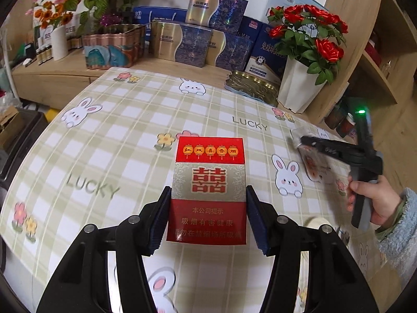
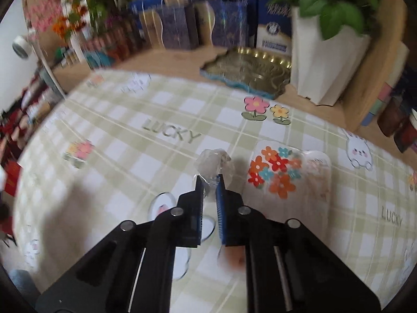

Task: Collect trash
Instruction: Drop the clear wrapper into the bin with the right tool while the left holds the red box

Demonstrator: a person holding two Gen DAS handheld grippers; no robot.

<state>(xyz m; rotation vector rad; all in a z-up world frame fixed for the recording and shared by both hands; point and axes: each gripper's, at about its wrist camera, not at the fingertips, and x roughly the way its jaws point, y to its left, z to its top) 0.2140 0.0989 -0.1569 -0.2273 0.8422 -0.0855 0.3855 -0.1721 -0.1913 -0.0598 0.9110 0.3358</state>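
Your left hand-held gripper (image 1: 207, 219) clamps the cigarette pack (image 1: 208, 190) for binning; your right hand-held gripper (image 2: 209, 182), at three o'clock, pinches the crumpled clear wrapper (image 2: 212, 163).

Left wrist view: cigarette pack (image 1: 207, 190) at centre, between the pads of the left gripper (image 1: 207, 217), above the tablecloth (image 1: 109, 130). Right gripper (image 1: 302, 140) at 3 o'clock, a hand (image 1: 375, 198) on its handle. Tray (image 1: 250, 86) at 1 o'clock on the table's far edge; vase of roses (image 1: 299, 88) just right of it. Boxes (image 1: 192, 44) at 12 o'clock behind the table; planter (image 1: 112, 47) at 11.

Right wrist view: crumpled clear wrapper (image 2: 213, 164) between the fingertips; flower-printed bag (image 2: 286, 172) lies flat at 3 o'clock, just beside.
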